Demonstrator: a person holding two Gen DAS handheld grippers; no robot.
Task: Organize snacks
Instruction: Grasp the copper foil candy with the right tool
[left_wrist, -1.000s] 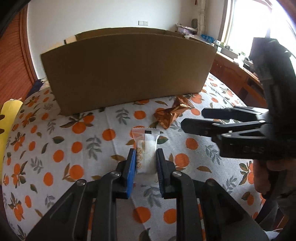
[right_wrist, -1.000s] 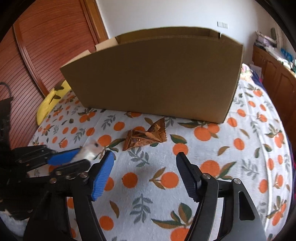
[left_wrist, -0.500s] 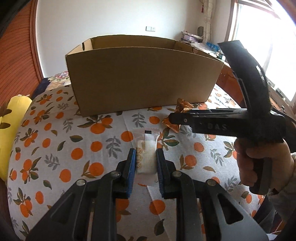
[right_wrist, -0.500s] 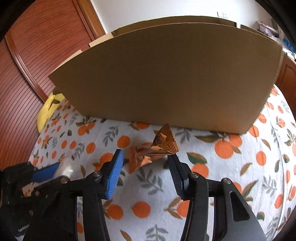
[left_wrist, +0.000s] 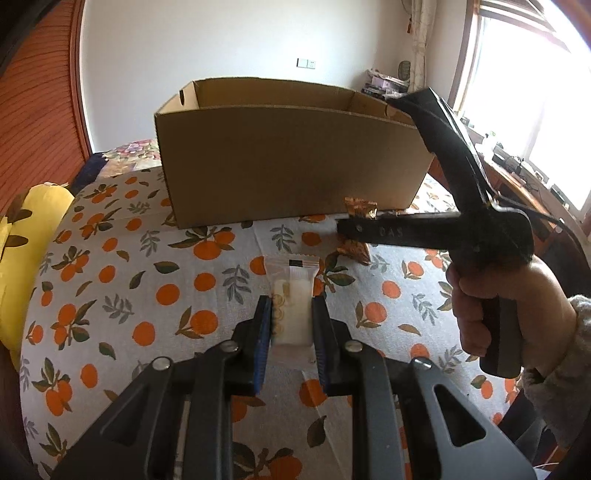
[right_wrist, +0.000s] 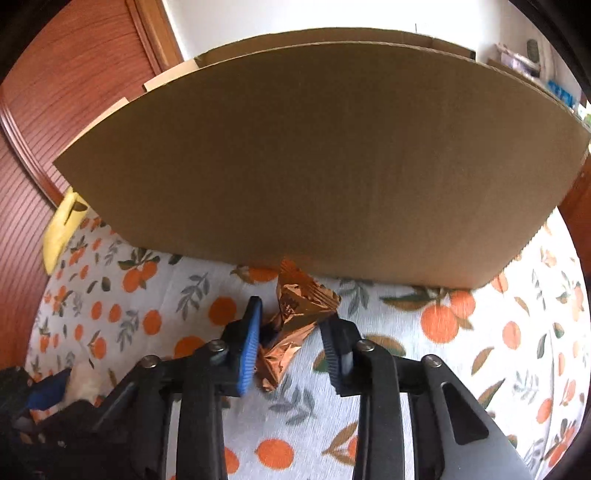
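Note:
My left gripper (left_wrist: 291, 317) is shut on a white snack packet (left_wrist: 291, 306) in clear wrap and holds it above the orange-print tablecloth. My right gripper (right_wrist: 293, 332) is open, its jaws on either side of a crumpled copper foil snack (right_wrist: 295, 317) that lies on the cloth just in front of the open cardboard box (right_wrist: 325, 166). In the left wrist view the box (left_wrist: 288, 166) stands beyond the packet, and the right gripper (left_wrist: 406, 232) reaches in from the right over the foil snack (left_wrist: 356, 253).
A yellow cushion (left_wrist: 22, 243) lies at the left edge of the table. A wooden cabinet (left_wrist: 532, 195) with clutter stands at the right under a bright window. A red-brown wooden door (right_wrist: 44, 110) is behind on the left.
My right gripper moved forward to the foil snack and its jaws narrowed around it. My left gripper lifted and drew back with the white packet, so the box's inside shows.

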